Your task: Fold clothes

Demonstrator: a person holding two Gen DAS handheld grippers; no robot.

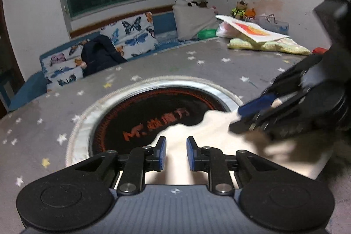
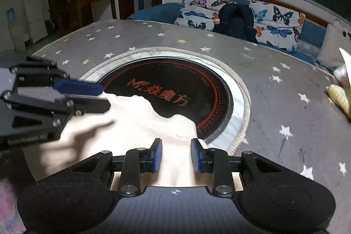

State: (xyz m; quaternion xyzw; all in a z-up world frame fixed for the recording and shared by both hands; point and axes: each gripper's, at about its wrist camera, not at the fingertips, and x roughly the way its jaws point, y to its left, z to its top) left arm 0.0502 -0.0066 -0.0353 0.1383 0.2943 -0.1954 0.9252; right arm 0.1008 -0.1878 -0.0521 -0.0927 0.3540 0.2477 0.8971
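A cream-white garment (image 1: 210, 137) lies bunched at the near edge of the round table, partly over the black hotplate; it also shows in the right wrist view (image 2: 140, 122). My left gripper (image 1: 175, 154) is open, its blue pads either side of a ridge of the cloth without pinching it. My right gripper (image 2: 176, 155) is open in the same way over the other end of the cloth. Each gripper shows in the other's view: the right one (image 1: 248, 115) and the left one (image 2: 98, 95), low over the garment's edge.
The table has a grey star-print cover (image 1: 153, 67) and a black inset hotplate (image 1: 153, 117) with orange lettering and a metal rim. Folded yellow-green cloth and a paper (image 1: 263, 38) sit at the far right. A butterfly-print sofa (image 2: 241, 14) stands behind.
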